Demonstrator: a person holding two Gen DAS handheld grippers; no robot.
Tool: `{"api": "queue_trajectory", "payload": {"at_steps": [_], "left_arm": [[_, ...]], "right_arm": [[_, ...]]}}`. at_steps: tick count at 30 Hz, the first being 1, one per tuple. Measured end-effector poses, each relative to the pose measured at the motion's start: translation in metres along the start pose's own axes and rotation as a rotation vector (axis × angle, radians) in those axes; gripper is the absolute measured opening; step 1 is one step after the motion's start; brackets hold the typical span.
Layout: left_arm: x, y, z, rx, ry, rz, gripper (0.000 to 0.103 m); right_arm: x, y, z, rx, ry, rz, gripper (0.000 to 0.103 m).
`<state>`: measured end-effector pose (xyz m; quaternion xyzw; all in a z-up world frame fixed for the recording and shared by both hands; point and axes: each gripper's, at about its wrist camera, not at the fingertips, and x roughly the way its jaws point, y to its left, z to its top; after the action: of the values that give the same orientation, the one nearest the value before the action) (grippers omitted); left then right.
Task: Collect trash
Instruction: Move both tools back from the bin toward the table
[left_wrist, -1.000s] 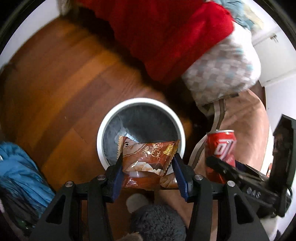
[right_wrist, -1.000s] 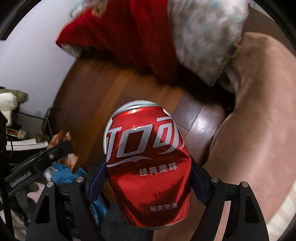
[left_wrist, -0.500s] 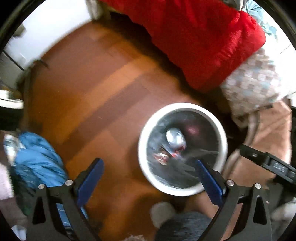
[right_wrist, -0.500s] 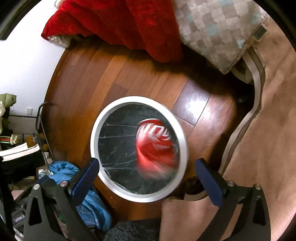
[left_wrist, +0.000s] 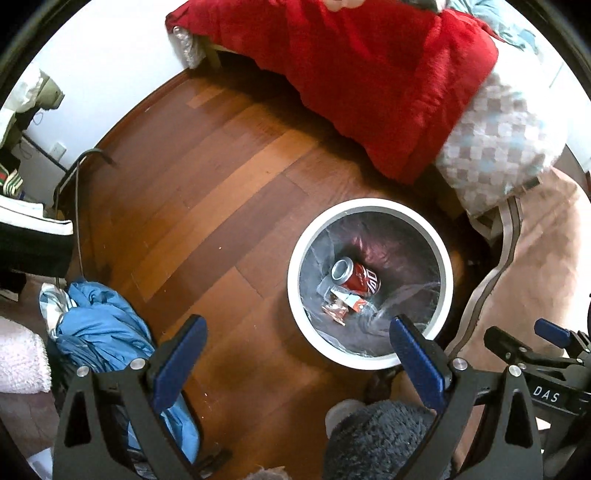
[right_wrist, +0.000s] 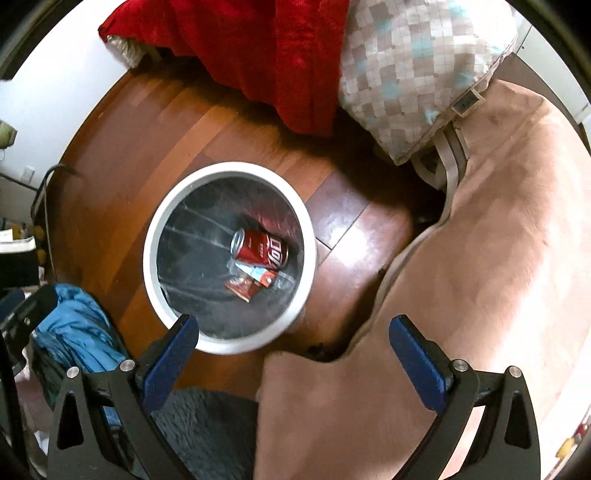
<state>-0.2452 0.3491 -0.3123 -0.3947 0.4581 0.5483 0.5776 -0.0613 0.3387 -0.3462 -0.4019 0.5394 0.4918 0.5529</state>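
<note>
Both wrist views are evenly lit and fairly bright, with strong fisheye bending and a black vignette at the corners. A white glare patch sits on the wooden floor (right_wrist: 347, 229) beside the bin (right_wrist: 155, 280), perhaps from a window. Dark shadow pools under the red blanket (left_wrist: 369, 74). The checked pillow (left_wrist: 498, 147) looks soft, slightly blurred.

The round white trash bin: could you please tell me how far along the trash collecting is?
Done: the crushed red soda can and the brown snack wrapper lie inside the round white trash bin. In hand: nothing; the left tongs and right tongs are open. No other trash shows.
</note>
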Motion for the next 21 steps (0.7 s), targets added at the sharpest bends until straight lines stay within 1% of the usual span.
{"api": "queue_trajectory", "payload": {"at_steps": [5,10,14,21], "left_arm": [[-0.013,-0.006,-0.005,0.019,-0.016,-0.003,0.101],[-0.035,-0.01,-0.009,0.037,-0.05,-0.015,0.101],[-0.065,-0.014,-0.016,0.056,-0.102,-0.027,0.101],[-0.124,-0.02,-0.035,0.089,-0.198,-0.061,0.101]], "right_arm": [[-0.007,-0.002,-0.01,0.002,0.004,0.007,0.103],[-0.024,-0.001,-0.018,-0.001,-0.017,0.026,0.103],[-0.049,-0.001,-0.025,-0.003,-0.058,0.044,0.103],[-0.113,-0.005,-0.045,0.004,-0.173,0.094,0.103]]}}
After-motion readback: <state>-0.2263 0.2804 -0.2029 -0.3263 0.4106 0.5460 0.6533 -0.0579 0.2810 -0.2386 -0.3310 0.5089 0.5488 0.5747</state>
